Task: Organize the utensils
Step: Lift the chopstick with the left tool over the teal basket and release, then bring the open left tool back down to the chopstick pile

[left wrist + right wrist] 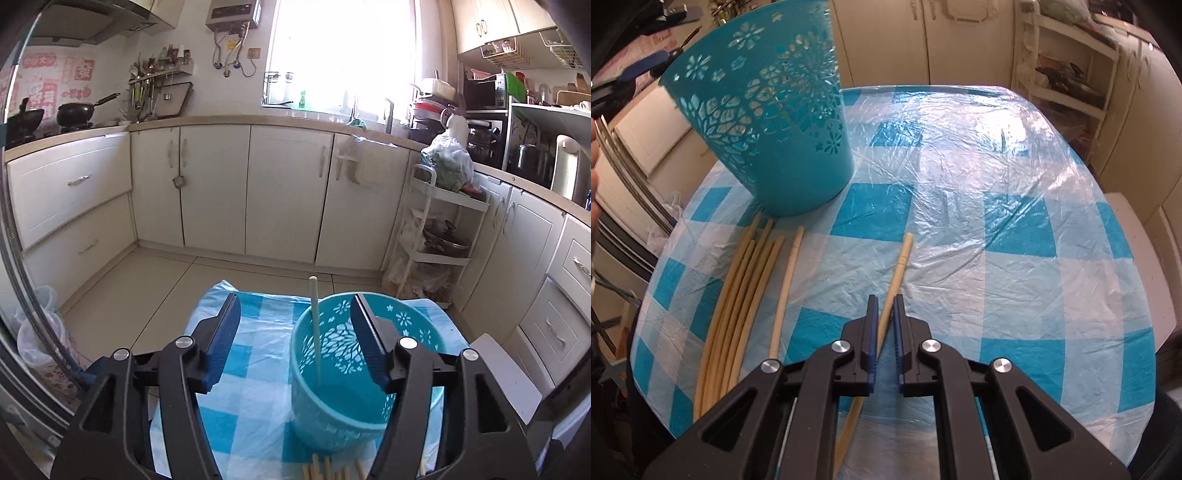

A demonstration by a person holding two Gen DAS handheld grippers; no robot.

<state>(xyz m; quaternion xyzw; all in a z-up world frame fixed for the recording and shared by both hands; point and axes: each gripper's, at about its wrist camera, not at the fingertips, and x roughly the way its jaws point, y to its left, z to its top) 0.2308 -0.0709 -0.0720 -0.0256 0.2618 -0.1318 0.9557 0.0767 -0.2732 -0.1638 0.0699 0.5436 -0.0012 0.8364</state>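
A teal perforated basket (332,398) stands on the blue-checked table (255,406); one pale chopstick (316,332) leans upright inside it. My left gripper (295,314) is open above the table, its right finger over the basket's rim. In the right wrist view the basket (775,122) stands at the upper left. Several pale chopsticks (738,295) lie in a bundle below it, one more (786,284) beside them. My right gripper (884,299) is shut on a single chopstick (899,262) that lies on the table (997,221).
White kitchen cabinets (221,184) line the far walls. A white tiered cart (436,236) with bags and a pot stands at the right. A stove with woks (74,114) is at the left. A plastic bag (40,332) sits on the floor.
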